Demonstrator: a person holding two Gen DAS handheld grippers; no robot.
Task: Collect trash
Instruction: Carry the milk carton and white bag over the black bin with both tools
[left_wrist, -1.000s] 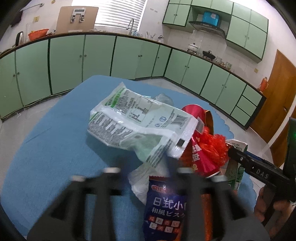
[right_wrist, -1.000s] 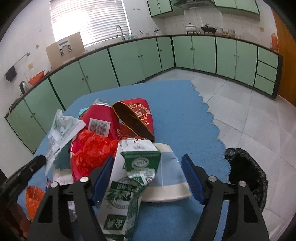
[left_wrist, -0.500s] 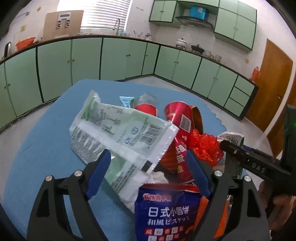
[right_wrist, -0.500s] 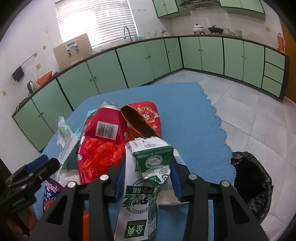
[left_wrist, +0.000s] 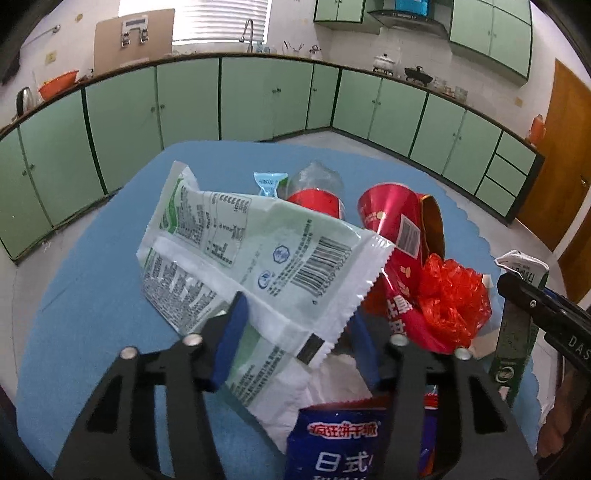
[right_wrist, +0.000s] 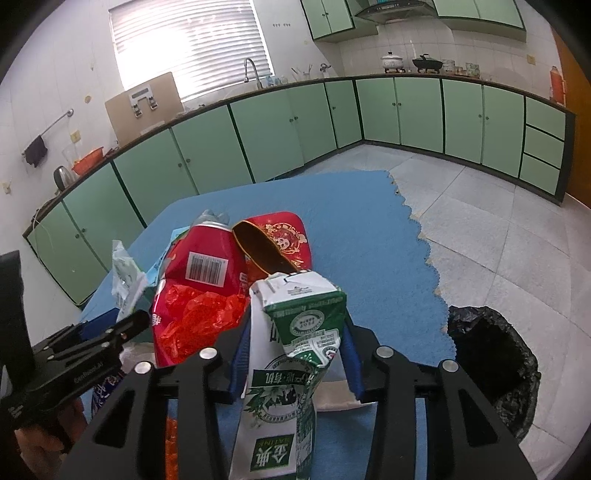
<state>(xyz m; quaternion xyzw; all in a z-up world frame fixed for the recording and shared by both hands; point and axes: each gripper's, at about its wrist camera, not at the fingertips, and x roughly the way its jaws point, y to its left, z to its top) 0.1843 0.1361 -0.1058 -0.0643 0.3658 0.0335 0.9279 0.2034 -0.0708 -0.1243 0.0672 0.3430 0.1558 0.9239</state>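
A pile of trash lies on a blue mat (left_wrist: 92, 266). My left gripper (left_wrist: 297, 345) has its blue pads on either side of a white and green plastic wrapper (left_wrist: 258, 251), closing on its lower edge. My right gripper (right_wrist: 293, 356) is shut on a crushed green and white milk carton (right_wrist: 295, 354), which stands upright between the pads. Beside it lie a red snack bag (right_wrist: 207, 266), crumpled red plastic (left_wrist: 450, 295), a red pouch (right_wrist: 280, 236) and a blue biscuit packet (left_wrist: 343, 443).
A black trash bag (right_wrist: 491, 373) sits open on the tiled floor at the mat's right edge. Green kitchen cabinets (left_wrist: 258, 99) run along the back walls. A wooden door (left_wrist: 557, 155) is at the far right. A plastic bottle (left_wrist: 317, 181) lies behind the pile.
My left gripper's fingers have narrowed around the white and green wrapper. My right gripper has closed on the milk carton and lifted it upright.
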